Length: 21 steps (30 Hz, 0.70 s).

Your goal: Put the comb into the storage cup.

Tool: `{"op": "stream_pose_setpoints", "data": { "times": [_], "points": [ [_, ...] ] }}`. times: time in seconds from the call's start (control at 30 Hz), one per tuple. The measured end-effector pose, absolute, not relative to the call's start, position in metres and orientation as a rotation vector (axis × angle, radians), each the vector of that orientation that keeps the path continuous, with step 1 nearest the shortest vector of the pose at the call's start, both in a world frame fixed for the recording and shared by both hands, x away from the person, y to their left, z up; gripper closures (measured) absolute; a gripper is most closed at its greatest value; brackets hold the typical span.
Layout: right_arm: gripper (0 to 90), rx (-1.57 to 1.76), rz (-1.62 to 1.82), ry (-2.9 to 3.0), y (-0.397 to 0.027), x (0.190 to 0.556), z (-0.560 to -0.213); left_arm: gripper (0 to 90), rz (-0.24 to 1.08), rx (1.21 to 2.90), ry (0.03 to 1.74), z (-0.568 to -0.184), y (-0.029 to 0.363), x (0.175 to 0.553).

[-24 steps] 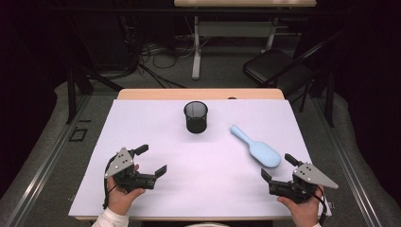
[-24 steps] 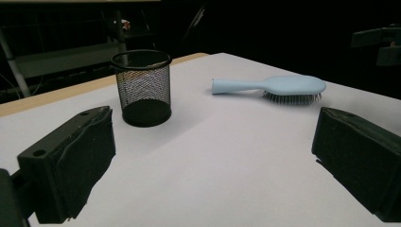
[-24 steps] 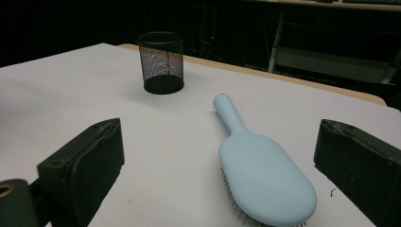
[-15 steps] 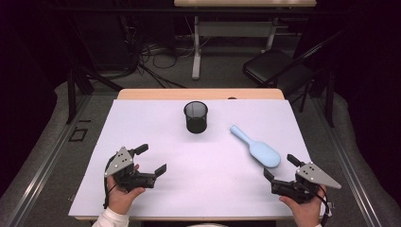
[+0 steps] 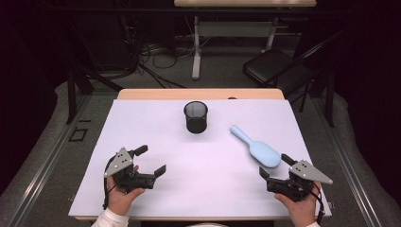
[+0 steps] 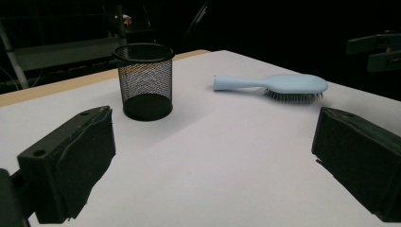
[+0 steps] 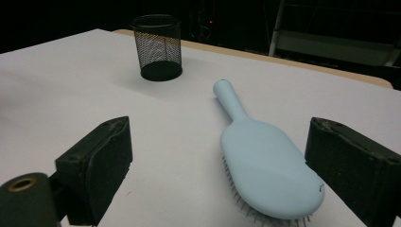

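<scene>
A light blue hairbrush (image 5: pixel 257 147) lies bristles down on the white table cover (image 5: pixel 142 123), right of centre, with its handle pointing toward a black mesh cup (image 5: pixel 196 117). The cup stands upright near the far middle. My right gripper (image 5: pixel 275 166) is open at the front right. In the right gripper view, the brush head (image 7: pixel 265 161) lies between and just ahead of the spread jaws of the right gripper (image 7: pixel 227 163), untouched. My left gripper (image 5: pixel 151 161) is open at the front left with nothing in it. The left gripper (image 6: pixel 215 156) faces the cup (image 6: pixel 144 80) and the brush (image 6: pixel 279 86).
The table's wooden far edge (image 5: pixel 198 93) shows beyond the white cover. Behind it on the floor are a black folding chair (image 5: pixel 279 66), a desk leg (image 5: pixel 196 47) and loose cables (image 5: pixel 151 52). The other gripper (image 6: pixel 378 49) appears far off in the left gripper view.
</scene>
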State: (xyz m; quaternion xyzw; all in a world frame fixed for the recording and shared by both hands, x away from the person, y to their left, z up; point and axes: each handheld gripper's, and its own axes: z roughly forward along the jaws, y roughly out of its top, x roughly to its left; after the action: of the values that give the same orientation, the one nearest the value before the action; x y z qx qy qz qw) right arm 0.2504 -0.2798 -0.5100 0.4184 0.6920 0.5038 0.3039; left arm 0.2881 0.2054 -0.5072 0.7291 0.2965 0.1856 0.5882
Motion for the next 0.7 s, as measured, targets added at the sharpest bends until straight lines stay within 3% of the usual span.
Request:
{"op": "stream_pose_setpoints", "data": {
  "times": [0.3,0.6,0.7],
  "points": [
    [18.4,1.127,1.282,1.878,-0.268,0.256,-0.508,0.5,0.418,1.714,0.681,-0.508,0.201,0.286],
    [35.4,1.223,1.325,1.927,-0.271,0.274,-0.509,0.5,0.41,1.721,0.683,-0.51,0.2,0.288],
    [35.9,1.242,1.291,1.955,-0.272,0.279,-0.506,0.5,0.418,1.721,0.685,-0.51,0.201,0.287]
  ]
}}
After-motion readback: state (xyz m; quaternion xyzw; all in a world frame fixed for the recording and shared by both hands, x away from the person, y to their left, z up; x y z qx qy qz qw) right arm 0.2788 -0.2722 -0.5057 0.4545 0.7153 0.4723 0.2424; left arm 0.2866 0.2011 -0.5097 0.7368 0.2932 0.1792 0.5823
